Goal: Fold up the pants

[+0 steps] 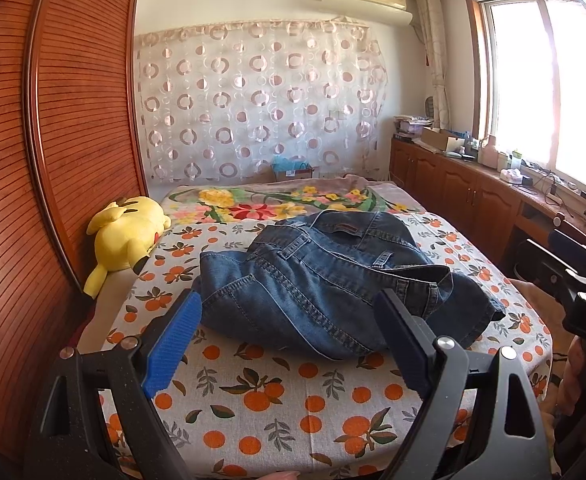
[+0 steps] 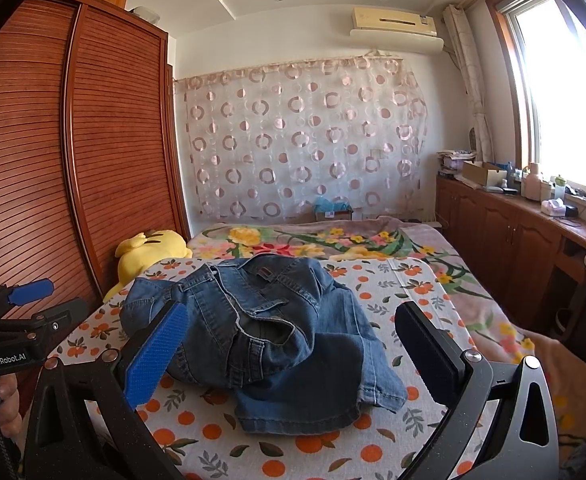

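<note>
Crumpled blue denim pants are lying in a heap on the bed's orange-fruit-print sheet, roughly mid-bed, waistband and belt loops facing up, nothing folded flat. Left claw is hovering just short of the heap with jaws spread wide, gripping nothing; the pants are sitting at 12 o'clock from it, between the blue-padded fingers in view but apart from them. Right claw is likewise gaping wide and empty, with the heap at 12 o'clock, hem end nearest the camera. In the right wrist view the left claw is showing at 9 o'clock, a hand wrapped on its grip. Yellow plush toy is lying at the heap's 10 o'clock against the slatted brown wooden wardrobe. Floral blanket is covering the bed's far end at 12 o'clock.
</note>
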A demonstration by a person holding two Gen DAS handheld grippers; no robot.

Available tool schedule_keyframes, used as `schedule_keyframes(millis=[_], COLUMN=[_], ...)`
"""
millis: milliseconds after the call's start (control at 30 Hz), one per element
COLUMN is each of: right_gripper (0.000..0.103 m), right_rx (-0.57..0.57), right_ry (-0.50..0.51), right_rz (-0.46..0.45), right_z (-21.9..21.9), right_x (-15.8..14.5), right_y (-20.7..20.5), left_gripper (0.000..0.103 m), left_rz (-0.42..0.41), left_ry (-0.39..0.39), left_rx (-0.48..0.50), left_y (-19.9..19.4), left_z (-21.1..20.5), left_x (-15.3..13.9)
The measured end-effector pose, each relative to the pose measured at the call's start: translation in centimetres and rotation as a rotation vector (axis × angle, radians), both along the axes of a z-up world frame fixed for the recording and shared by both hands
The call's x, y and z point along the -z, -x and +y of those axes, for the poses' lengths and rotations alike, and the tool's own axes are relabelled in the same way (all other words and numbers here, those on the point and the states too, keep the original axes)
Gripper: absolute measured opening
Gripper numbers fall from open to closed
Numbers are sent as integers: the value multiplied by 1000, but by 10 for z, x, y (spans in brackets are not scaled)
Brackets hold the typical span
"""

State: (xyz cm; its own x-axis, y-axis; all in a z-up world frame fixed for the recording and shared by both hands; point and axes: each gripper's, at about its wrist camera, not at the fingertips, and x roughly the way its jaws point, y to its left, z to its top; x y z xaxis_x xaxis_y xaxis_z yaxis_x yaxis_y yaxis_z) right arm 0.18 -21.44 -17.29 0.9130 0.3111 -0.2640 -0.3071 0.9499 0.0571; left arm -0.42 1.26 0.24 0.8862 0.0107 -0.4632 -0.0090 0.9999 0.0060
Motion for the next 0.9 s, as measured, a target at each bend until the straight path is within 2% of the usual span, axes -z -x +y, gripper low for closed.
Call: schedule_keyframes(millis=[900], right_gripper=[103], right_rx=[-4], right_ry=[2], right_rz=[-11], right_z=[-1], right_x=[-1], right_y=[1], left_gripper=[88], left_rz=[-4], left_ry=[-2], left_rx=[-1], left_y=[0], left_z=[-6], left_x=[-3])
